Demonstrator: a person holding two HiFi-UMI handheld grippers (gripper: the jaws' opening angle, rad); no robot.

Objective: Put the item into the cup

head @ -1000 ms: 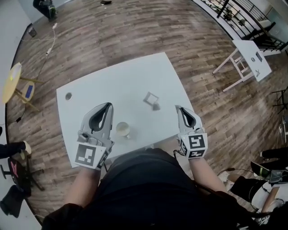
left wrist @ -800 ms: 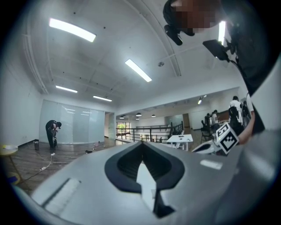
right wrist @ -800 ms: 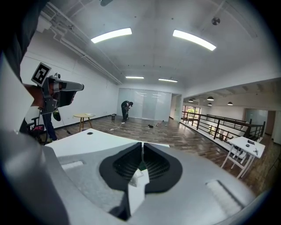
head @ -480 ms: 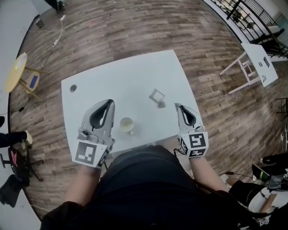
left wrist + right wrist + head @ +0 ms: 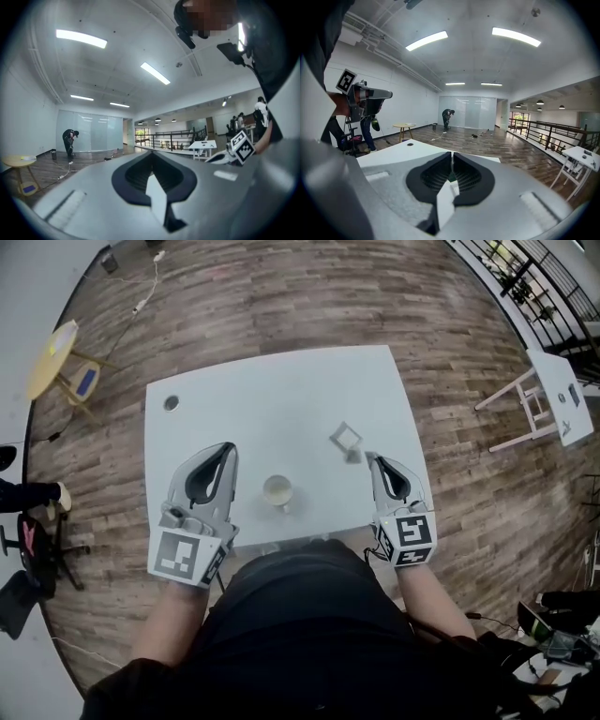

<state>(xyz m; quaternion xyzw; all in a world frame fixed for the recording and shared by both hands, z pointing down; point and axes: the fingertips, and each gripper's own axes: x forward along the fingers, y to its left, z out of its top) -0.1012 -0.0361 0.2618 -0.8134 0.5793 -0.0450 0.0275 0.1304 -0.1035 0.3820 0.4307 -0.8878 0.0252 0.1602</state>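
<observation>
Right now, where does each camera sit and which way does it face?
Head view: on the head, steeply down at table, cup, forearms, left gripper, right gripper.
Left gripper view: on that gripper, level along its shut jaws; torso at right.
Right gripper view: on that gripper, slightly down across the table; left arm shows.
Both gripper views share the railing.

White table (image 5: 262,399); cream cup (image 5: 277,490)
</observation>
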